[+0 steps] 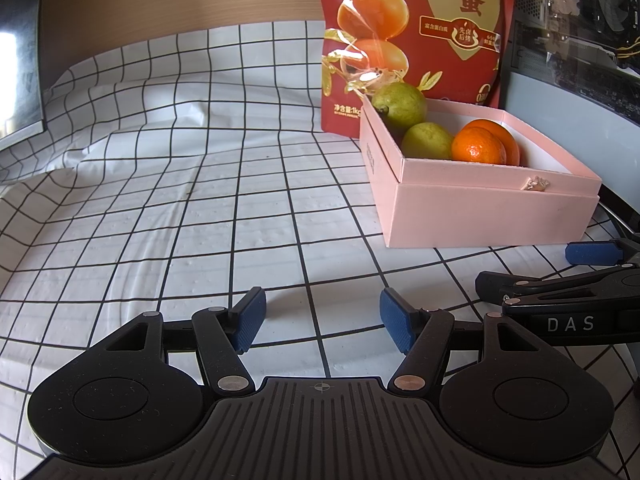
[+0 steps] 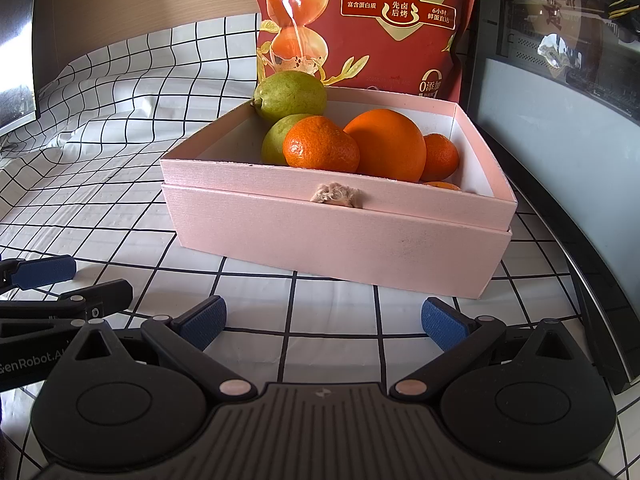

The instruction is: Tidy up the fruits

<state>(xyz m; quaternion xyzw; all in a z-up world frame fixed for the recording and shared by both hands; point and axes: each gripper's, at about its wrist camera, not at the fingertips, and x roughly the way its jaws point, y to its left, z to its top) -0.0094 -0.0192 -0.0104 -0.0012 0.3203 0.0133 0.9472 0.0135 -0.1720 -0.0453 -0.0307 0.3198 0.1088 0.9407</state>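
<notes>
1. Here, in the left wrist view, the left gripper (image 1: 322,318) sits at the bottom centre with its blue-padded jaws spread apart and nothing between them, over the white tablecloth with a black grid (image 1: 160,200).
2. The right gripper (image 2: 324,320) is at the bottom centre of its own view, jaws also released and empty, just in front of the pink cardboard box (image 2: 336,236).
3. The fruits all lie inside this box: two green pear-like fruits (image 2: 290,94) at the left back, a small orange mandarin (image 2: 320,144) in front, a large smooth orange (image 2: 388,144) in the middle, and another small mandarin (image 2: 440,156) to the right.
4. No fruit is seen on the cloth, so I judge the task is nearly or fully finished.
5. One more orange fruit at the box's front wall is mostly hidden; the red snack bag (image 2: 360,20) behind is cut off at the top.
</notes>
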